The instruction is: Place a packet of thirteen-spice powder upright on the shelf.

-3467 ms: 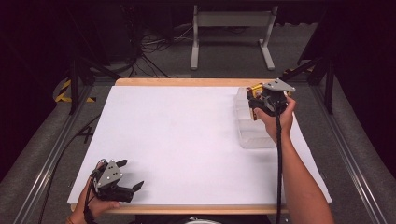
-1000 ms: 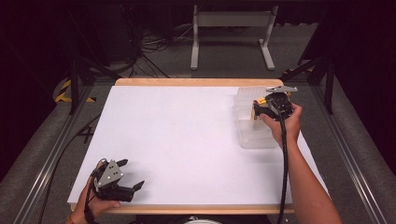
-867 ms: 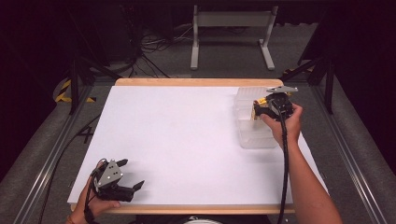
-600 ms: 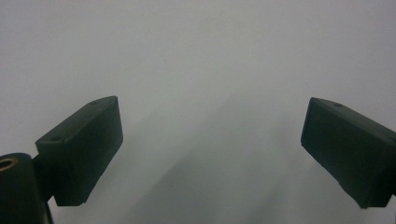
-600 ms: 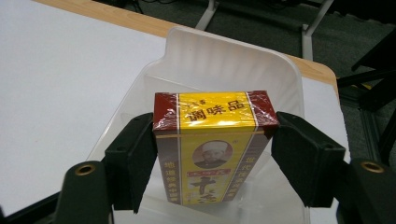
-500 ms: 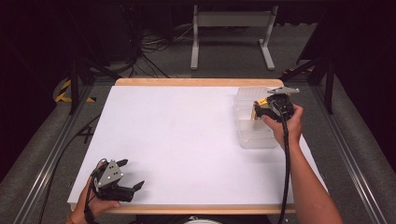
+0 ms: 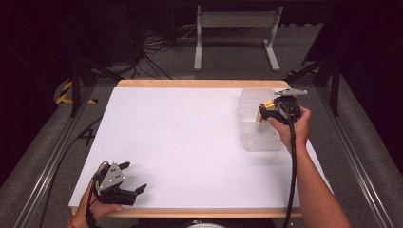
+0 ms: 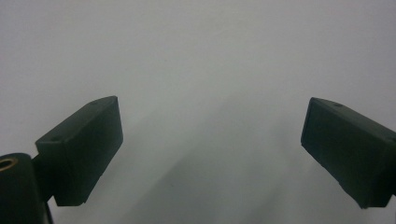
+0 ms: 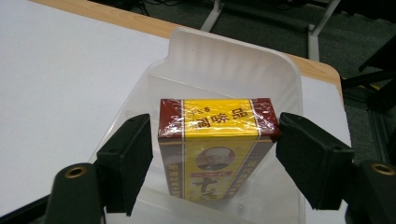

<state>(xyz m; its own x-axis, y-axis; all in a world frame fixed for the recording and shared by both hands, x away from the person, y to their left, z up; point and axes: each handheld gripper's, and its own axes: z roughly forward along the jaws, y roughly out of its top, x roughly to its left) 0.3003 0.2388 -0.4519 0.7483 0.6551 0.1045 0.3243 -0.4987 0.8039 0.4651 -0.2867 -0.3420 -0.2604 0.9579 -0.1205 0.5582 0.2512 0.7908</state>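
Note:
A yellow and red packet box [image 9: 217, 140] stands upright inside a clear plastic container [image 9: 233, 46] at the table's far right. My right gripper [image 9: 215, 158] straddles the box. Its jaws have just been opening, and the pads sit beside the box's two sides with narrow gaps. From above, the box [image 7: 264, 108] shows at the tips of that gripper [image 7: 260, 115], over the container [image 7: 259, 140]. My left gripper [image 7: 133, 176] rests at the front left corner of the white table [image 7: 190, 142]. Its jaws [image 8: 212, 144] stand wide apart over bare white surface with nothing between them.
The table has a wooden edge [image 7: 199, 83] at the back. Behind it stand a metal frame [image 7: 235, 33] and loose cables [image 7: 157, 45] on the dark floor. Rails run along both sides of the table.
Since the earliest frame my right hand has come down and nearer with the box, into the container. Over the last second neither hand has shifted.

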